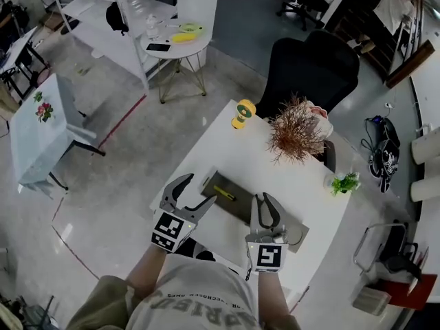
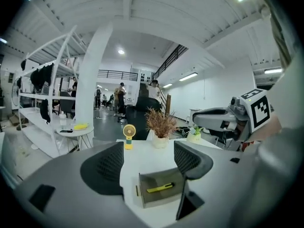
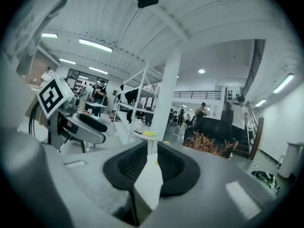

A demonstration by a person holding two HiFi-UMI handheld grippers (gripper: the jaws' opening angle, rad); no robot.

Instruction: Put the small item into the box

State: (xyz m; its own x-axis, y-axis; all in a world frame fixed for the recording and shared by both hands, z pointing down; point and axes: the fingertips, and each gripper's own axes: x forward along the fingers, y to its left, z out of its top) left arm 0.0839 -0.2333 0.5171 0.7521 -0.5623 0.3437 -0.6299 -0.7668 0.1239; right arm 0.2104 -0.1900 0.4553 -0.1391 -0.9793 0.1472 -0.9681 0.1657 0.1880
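Note:
A yellow pen point(image 1: 224, 193) lies inside a flat dark box point(image 1: 240, 208) on the white table point(image 1: 275, 177). My left gripper point(image 1: 199, 189) hovers over the box's near left corner, jaws wide apart and empty. In the left gripper view the box point(image 2: 154, 201) and the pen point(image 2: 160, 188) show between its jaws point(image 2: 149, 163). My right gripper point(image 1: 265, 201) is held above the box's near right part. Its jaws point(image 3: 151, 163) stand a narrow gap apart, nothing between them, only white table behind.
A yellow hand fan point(image 1: 242, 113), a dried brown plant point(image 1: 297, 135) and a small green plant point(image 1: 345, 182) stand at the table's far side. Behind the table is a black office chair point(image 1: 313, 67). A round side table point(image 1: 177, 43) stands further off.

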